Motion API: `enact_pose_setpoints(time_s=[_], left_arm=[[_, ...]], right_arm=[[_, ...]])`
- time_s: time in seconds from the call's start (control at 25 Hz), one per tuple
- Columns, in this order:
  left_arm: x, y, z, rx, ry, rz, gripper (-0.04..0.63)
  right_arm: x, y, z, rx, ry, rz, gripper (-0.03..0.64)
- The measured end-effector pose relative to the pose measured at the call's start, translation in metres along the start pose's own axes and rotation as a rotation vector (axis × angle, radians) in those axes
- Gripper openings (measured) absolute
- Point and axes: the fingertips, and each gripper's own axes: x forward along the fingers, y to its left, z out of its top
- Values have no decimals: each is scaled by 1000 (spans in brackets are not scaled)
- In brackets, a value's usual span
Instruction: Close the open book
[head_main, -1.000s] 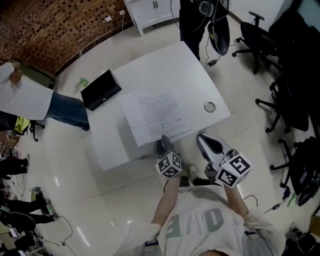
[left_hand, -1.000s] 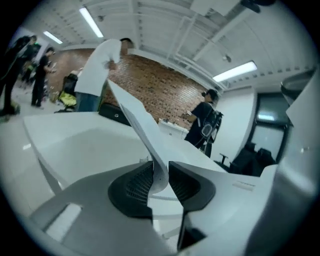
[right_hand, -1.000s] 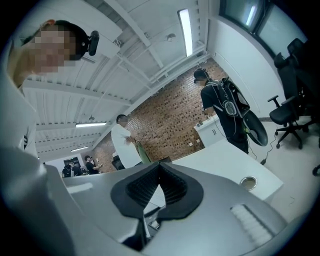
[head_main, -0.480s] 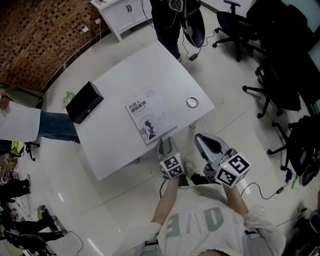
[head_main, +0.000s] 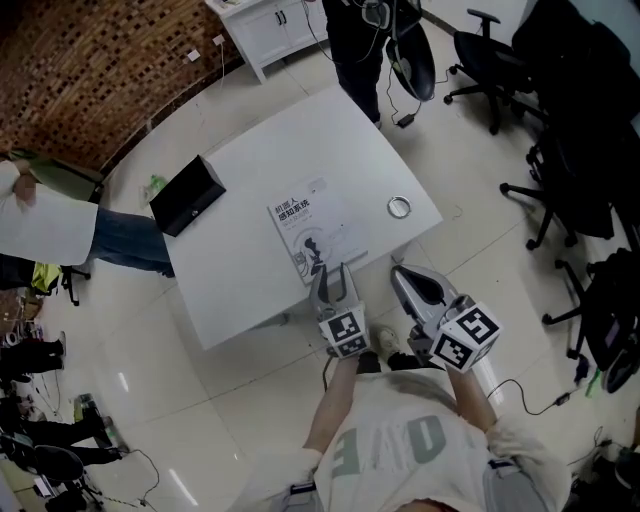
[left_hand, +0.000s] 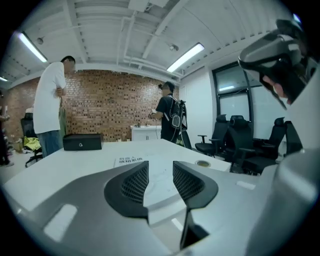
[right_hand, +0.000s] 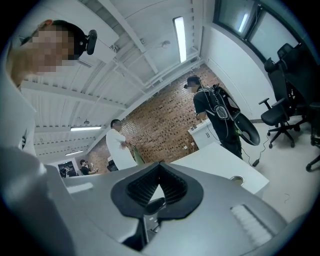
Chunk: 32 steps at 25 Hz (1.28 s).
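Observation:
The book (head_main: 318, 235) lies closed on the white table (head_main: 260, 160), its white cover with dark title print facing up, near the front edge. My left gripper (head_main: 331, 276) hovers just in front of the book's near edge, open, with nothing between its fingers. In the left gripper view the book (left_hand: 128, 160) lies flat beyond the parted jaws of the left gripper (left_hand: 160, 175). My right gripper (head_main: 403, 273) hangs off the table's front right side, away from the book. In its own view the right gripper (right_hand: 160, 169) has its tips together and holds nothing.
A black box (head_main: 187, 194) sits at the table's far left and a small metal ring (head_main: 399, 207) near its right corner. One person (head_main: 372, 30) stands behind the table, another (head_main: 50, 215) at the left. Office chairs (head_main: 560, 130) crowd the right side.
A second ago the book lay open with printed pages up; now it is closed, cover up. My left gripper's jaws have parted and it has drawn slightly off the book's edge.

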Motion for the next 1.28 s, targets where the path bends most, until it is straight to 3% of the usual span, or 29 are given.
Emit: enact_pose_setpoints(time_s=[0.12, 0.28, 0.4, 0.44, 0.56, 0.76, 1.04, 1.28], left_arm=[[-8, 28, 44, -53, -104, 54, 150], [-35, 69, 138, -81, -319, 118, 132], [-70, 95, 208, -34, -445, 132, 73], [-83, 100, 227, -8, -472, 125, 16], [-118, 113, 267, 51, -499, 108, 11], [-149, 145, 256, 107, -466, 154, 15], [-160, 162, 235, 64, -465, 139, 15], [-160, 168, 220, 17, -456, 100, 15]], right_arm=[[18, 6, 7, -18, -13, 45, 5], [52, 21, 30, -72, -47, 118, 5], [75, 41, 47, -104, -78, 161, 5], [82, 48, 52, -109, -87, 171, 5], [98, 68, 55, -111, -94, 188, 5], [118, 102, 29, -116, -43, 217, 5], [124, 124, 13, -142, -8, 230, 5], [115, 122, 0, -156, 10, 181, 5]])
